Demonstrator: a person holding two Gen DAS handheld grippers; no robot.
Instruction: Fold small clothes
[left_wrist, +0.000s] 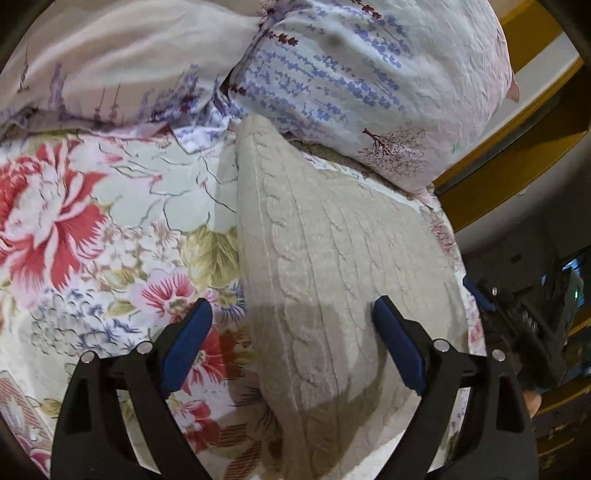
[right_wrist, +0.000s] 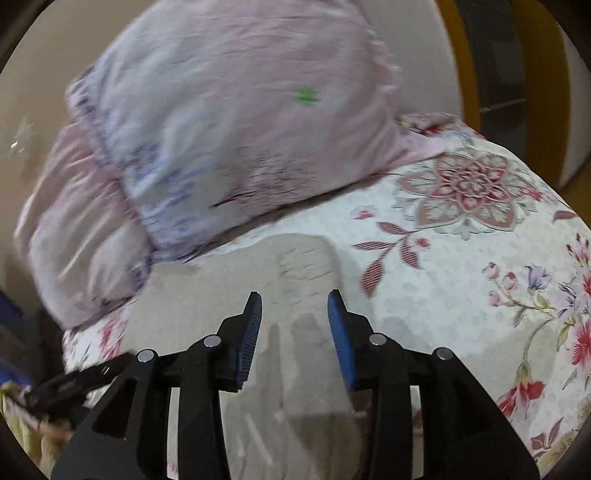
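Note:
A cream cable-knit sweater (left_wrist: 325, 258) lies flat on the floral bedspread (left_wrist: 110, 229), its far end reaching under a pillow. My left gripper (left_wrist: 291, 314) is open and empty, hovering over the sweater's left edge with its right finger above the knit. In the right wrist view the same sweater (right_wrist: 306, 266) shows as a pale strip ahead and below. My right gripper (right_wrist: 295, 306) is open and empty above it. The right gripper also shows at the right edge of the left wrist view (left_wrist: 517, 325).
Two pillows with lavender print (left_wrist: 369, 85) (left_wrist: 110, 62) lie at the head of the bed. One of them (right_wrist: 240, 122) fills the right wrist view's upper half. The bedspread (right_wrist: 461, 258) extends right. A yellow wooden frame (left_wrist: 517, 155) stands beyond the bed's edge.

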